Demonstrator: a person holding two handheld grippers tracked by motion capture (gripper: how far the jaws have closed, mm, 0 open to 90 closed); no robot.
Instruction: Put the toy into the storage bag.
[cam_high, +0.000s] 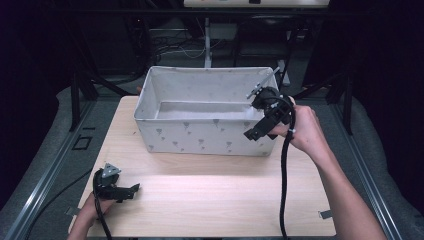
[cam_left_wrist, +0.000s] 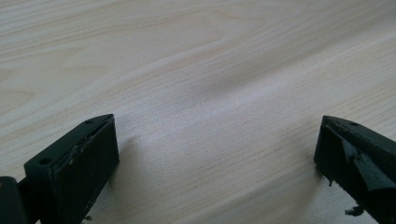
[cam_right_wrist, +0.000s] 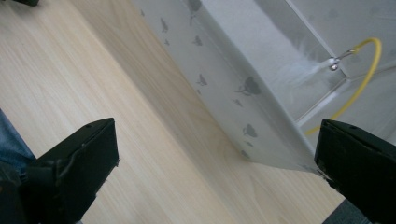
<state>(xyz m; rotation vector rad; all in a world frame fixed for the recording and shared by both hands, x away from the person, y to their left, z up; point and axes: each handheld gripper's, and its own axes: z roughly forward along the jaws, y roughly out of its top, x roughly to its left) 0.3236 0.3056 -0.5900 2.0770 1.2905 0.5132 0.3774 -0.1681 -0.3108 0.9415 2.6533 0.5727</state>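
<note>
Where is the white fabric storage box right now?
The white fabric storage box sits at the wooden table's far middle in the high view, with the right gripper at its right corner.

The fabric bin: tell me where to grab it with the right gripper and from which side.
Probably the top rim of the fabric bin at its near right corner, coming down from above with one jaw inside and one outside. The walls are thin, upright cloth panels and the top is open, so the edge fits between open jaws. The right gripper sits at that corner, jaws apart.
</note>
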